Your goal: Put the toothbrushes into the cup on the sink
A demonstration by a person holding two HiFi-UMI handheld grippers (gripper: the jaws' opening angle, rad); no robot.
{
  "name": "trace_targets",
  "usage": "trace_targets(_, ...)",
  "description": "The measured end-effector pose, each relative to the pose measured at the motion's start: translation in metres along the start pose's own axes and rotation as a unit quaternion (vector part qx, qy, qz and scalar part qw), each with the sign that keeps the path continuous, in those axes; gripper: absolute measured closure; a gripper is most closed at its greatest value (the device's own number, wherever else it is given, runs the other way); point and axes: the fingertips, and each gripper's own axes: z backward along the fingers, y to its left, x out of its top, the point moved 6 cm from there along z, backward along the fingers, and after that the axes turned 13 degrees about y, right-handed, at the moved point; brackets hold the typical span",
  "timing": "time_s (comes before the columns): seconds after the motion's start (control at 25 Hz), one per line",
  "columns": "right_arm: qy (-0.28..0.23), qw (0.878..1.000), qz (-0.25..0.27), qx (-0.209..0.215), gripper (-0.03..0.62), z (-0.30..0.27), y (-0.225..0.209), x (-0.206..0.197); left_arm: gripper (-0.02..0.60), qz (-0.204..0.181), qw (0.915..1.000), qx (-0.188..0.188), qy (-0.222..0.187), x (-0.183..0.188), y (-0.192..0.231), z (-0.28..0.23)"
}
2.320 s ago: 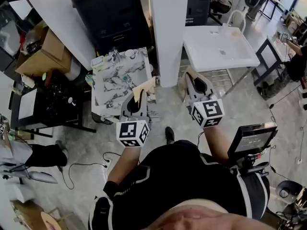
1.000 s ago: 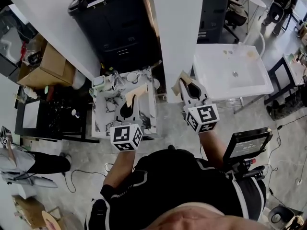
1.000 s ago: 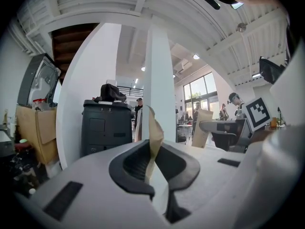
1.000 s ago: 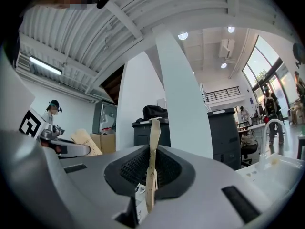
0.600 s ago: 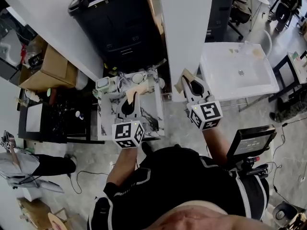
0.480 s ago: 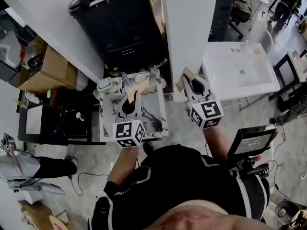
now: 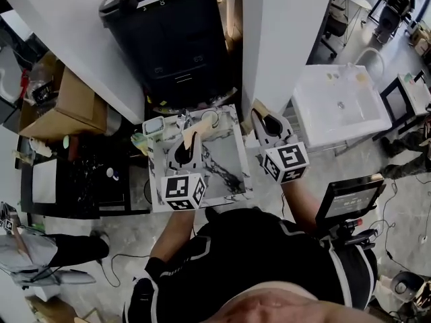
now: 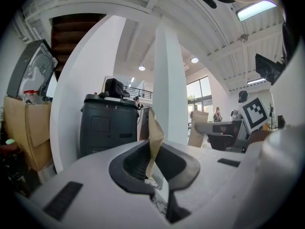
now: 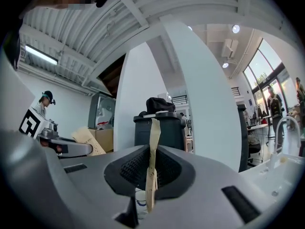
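Note:
Each gripper is shut on a flat tan paper packet, seemingly a wrapped toothbrush. In the head view my left gripper hangs over the marble table, its packet sticking out forward. My right gripper is beside the white pillar, and its packet points up-left. The left gripper view has the packet pinched between the pads. In the right gripper view the packet stands upright in the jaws. The white sink lies to the right, with small items at its back; I cannot make out a cup there.
Cups and small containers stand along the marble table's far edge; one white cup shows below my right jaws. A black cabinet stands behind the table, cardboard boxes to the left, and a screen on a stand to the right.
The view has moved forward: the marble table has slid under my left gripper and the sink has drifted right. Both grippers keep their packets.

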Motion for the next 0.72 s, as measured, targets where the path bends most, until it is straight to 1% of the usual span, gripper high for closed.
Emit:
trace_targets(0.24,-0.002,1.0,0.003,-0.002,0.553,-0.025,0.026,0.008,0.549,-0.001,0.9999,-0.017,-0.003,0.003,0.029,0.0)
trace_targets(0.44,0.003,1.0,0.003,-0.017,0.553,-0.039,0.044,0.008,0.549,-0.003,0.9993,-0.036,-0.002,-0.001,0.048,0.001)
trace_targets(0.6,0.014,1.0,0.002,-0.026,0.553,-0.051,0.056,0.005,0.549,0.001,0.999,-0.044,0.0,-0.006,0.067,0.003)
trace_targets(0.72,0.013,1.0,0.003,-0.024,0.553,-0.06,0.06,0.005,0.549,-0.003,0.9991,-0.043,0.002,-0.008,0.074,0.002)
